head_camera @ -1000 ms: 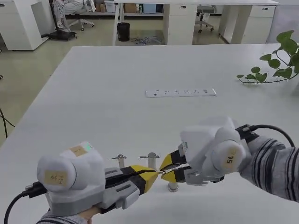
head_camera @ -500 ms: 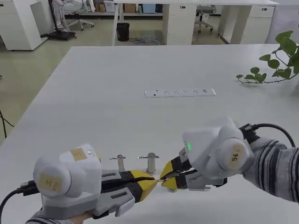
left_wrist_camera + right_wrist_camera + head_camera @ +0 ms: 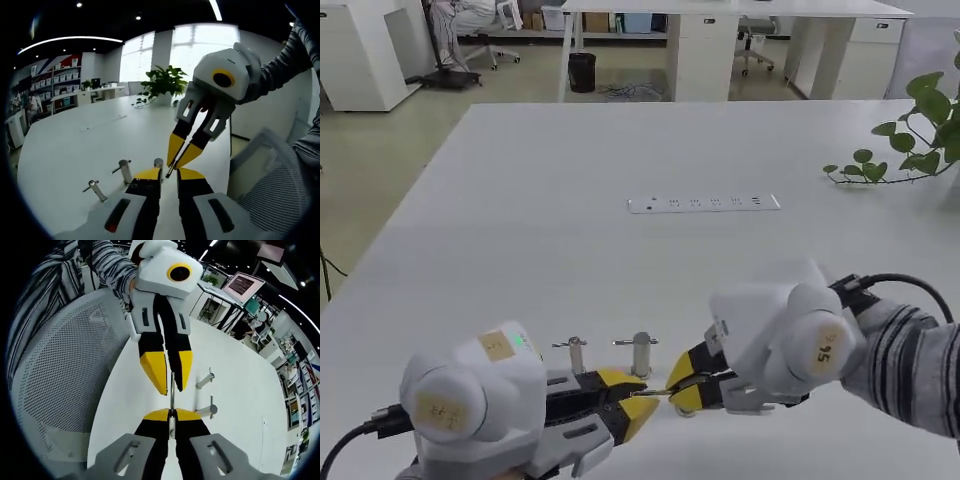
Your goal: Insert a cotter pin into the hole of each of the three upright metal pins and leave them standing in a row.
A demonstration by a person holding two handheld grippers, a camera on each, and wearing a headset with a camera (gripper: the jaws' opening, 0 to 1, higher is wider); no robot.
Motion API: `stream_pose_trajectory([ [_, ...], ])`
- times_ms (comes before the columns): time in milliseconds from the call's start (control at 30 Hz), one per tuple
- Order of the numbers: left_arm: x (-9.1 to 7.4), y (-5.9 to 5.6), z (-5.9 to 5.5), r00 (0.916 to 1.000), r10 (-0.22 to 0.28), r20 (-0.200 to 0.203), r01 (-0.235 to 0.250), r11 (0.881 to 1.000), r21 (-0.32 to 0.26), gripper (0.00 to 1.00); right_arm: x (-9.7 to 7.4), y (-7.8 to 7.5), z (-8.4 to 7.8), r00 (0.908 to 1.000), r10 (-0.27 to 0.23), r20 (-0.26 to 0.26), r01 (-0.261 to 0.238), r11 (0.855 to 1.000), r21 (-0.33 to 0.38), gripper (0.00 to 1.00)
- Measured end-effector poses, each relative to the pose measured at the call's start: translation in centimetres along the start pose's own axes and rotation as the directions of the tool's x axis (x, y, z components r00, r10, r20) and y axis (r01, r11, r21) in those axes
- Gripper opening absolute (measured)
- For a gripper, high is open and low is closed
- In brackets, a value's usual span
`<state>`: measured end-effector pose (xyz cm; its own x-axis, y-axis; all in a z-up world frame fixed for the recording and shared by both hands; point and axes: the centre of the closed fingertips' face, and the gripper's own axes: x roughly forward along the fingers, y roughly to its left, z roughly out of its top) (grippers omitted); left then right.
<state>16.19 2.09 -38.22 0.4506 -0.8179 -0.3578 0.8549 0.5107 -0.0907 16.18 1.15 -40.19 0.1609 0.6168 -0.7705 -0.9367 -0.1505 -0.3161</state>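
Right gripper [image 3: 171, 416]: jaws clamped on thin silver cotter pin [image 3: 171, 390], which points forward. Left gripper [image 3: 170, 175]: jaws narrowly parted, the pin's free end between their yellow tips. Bare grey cylindrical metal pin [image 3: 158, 163] stands just beside them. Middle metal pin [image 3: 641, 349] and end metal pin [image 3: 577, 352] stand upright in a row on the white table [image 3: 620, 150], each with a crosspiece through it.

A broad white table [image 3: 620, 150] carries a white power strip [image 3: 704, 203] and a trailing green plant [image 3: 910, 140] at its far right edge. Beyond it, on the beige floor [image 3: 380, 170], stand white desks [image 3: 700, 50], a black waste bin [image 3: 583, 70] and an office chair [image 3: 755, 35]. Tall bright windows [image 3: 200, 42] and ceiling lights [image 3: 80, 5] light the room.
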Motion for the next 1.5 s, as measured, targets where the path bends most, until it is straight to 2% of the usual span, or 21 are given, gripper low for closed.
stream_pose_trajectory([
  [267, 0.8, 0.4, -0.2, 0.9987, 0.05, -0.013, -0.049, 0.997, 0.054, 0.24, -0.3, -0.5, -1.9, 0.9984, -0.026, -0.05, 0.027, 0.999, 0.02, 0.0],
  [533, 2.1, 0.7, -1.0, 0.9954, 0.094, -0.017, -0.093, 0.994, 0.064, 0.35, -1.0, -0.9, -4.3, 0.9936, -0.049, -0.102, 0.053, 0.998, 0.044, 0.0],
  [833, 3.9, 1.0, -1.7, 0.9917, 0.123, -0.037, -0.121, 0.991, 0.064, 0.35, -1.1, -1.3, -7.0, 0.9867, -0.051, -0.154, 0.062, 0.996, 0.061, 0.0],
  [1000, 4.7, 1.6, -1.8, 0.9883, 0.145, -0.046, -0.144, 0.989, 0.032, 0.35, -1.0, -1.2, -8.0, 0.9849, -0.045, -0.167, 0.058, 0.995, 0.075, 0.0],
  [1267, 6.2, 2.3, -3.3, 0.9802, 0.166, -0.108, -0.161, 0.986, 0.054, 0.32, -0.6, -1.1, -9.9, 0.9794, -0.036, -0.199, 0.057, 0.993, 0.102, 0.0],
  [1500, 7.2, 2.5, -3.9, 0.977, 0.172, -0.126, -0.168, 0.985, 0.041, 0.3, -0.3, -1.0, -10.9, 0.9759, -0.03, -0.216, 0.059, 0.99, 0.129, 0.0],
])
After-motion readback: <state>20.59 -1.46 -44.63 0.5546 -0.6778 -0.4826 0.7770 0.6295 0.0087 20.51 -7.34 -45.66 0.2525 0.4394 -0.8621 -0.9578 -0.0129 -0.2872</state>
